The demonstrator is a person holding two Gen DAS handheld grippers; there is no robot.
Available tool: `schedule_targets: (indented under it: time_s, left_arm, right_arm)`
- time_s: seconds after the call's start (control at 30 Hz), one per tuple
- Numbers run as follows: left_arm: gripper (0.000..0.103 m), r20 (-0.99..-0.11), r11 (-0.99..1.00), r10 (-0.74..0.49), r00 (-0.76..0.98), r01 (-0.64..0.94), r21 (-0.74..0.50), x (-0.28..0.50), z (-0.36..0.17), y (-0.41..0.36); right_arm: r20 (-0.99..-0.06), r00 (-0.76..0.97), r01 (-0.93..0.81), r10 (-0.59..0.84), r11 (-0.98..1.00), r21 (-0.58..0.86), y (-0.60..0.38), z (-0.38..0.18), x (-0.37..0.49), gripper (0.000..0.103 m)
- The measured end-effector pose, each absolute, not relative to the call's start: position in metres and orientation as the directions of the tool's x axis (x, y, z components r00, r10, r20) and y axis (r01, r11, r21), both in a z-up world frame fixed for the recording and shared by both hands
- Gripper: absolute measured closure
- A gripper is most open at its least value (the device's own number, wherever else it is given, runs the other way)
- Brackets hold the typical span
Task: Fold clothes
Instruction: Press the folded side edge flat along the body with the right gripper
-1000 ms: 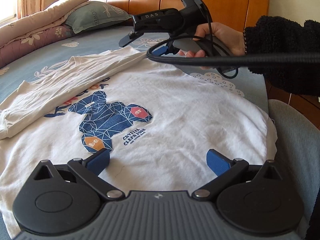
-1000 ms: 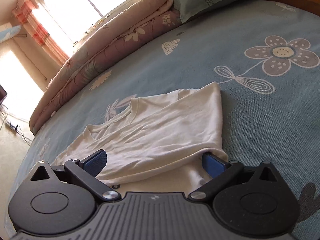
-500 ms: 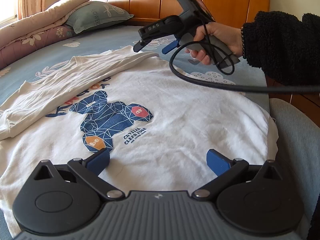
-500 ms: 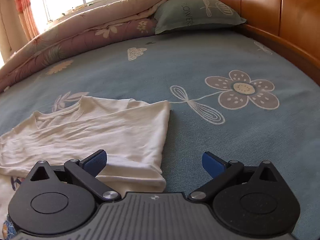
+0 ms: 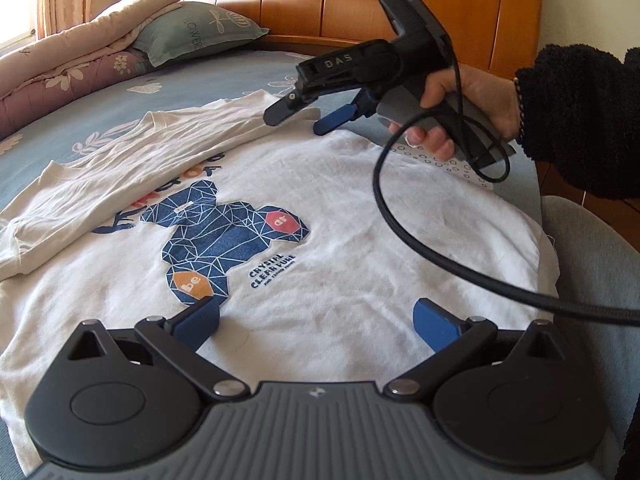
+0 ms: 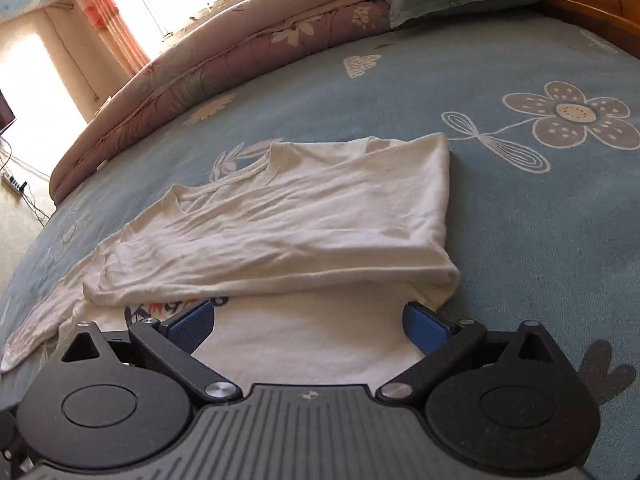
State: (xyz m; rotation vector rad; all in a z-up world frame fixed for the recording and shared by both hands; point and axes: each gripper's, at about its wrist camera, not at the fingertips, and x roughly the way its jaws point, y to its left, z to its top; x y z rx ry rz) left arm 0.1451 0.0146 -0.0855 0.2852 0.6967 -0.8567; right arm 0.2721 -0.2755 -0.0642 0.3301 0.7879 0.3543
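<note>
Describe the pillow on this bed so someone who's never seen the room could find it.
Start at the orange wooden headboard. Right in front of it, at the head of the blue flowered bed, lies the pillow. Unlike the rolled pink floral quilt beside it, it is grey-green with a dandelion print and lettering.

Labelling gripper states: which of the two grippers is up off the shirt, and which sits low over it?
The right gripper, gripped by a hand, hangs open above the white T-shirt near its folded-over part. The left gripper sits low over the hem, also open.
</note>
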Motion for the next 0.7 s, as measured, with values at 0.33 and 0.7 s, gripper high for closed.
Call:
schedule_targets:
  time_s: [0.33,0.7]
  left_arm:
    - [0.001,-0.667,0.645,-0.584,0.462,0.764,-0.035,0.145,-0.084,0.018]
    - [0.001,-0.671,0.682,-0.553,0.494,0.731,-0.024,0.143,-0.082,0.031]
  right_arm:
    - [-0.651,0.662,-0.221,0.372,0.927,0.304,-0.259,-0.066,0.255,0.000]
    - [-0.599,0.768,-0.172,0.225,0.974,0.146,-0.248,-0.063,0.291,0.000]
